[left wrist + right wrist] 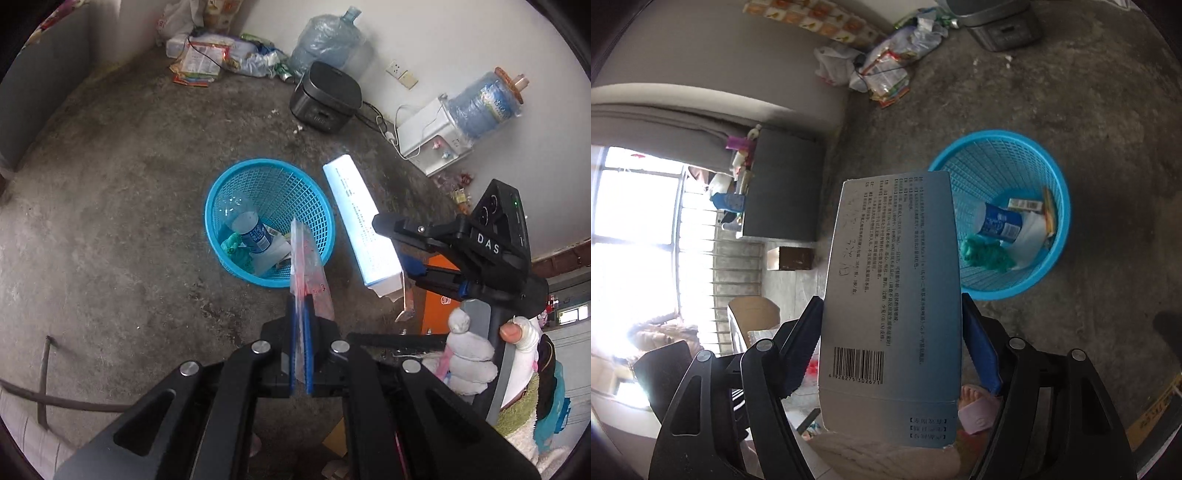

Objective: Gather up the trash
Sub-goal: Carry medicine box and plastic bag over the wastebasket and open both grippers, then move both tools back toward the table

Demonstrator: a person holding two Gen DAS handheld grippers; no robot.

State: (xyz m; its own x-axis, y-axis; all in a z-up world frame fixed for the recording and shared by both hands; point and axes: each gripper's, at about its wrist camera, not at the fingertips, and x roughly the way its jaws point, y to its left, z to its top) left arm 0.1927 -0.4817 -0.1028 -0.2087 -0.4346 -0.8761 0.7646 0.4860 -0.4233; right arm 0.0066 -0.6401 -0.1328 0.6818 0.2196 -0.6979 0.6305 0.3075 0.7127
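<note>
On a bare concrete floor by the blue basket, the left gripper pinches a limp plastic wrapper shut, while the right gripper, jaws wide, seemingly clamps a light, crushable carton across its stiffer edges.

We see daylight flooding in from the blown-out window in the right wrist view, glare washing the white box in the left, soft shadows on the dim concrete floor, and strong fisheye bending with dark vignetted corners.
</note>
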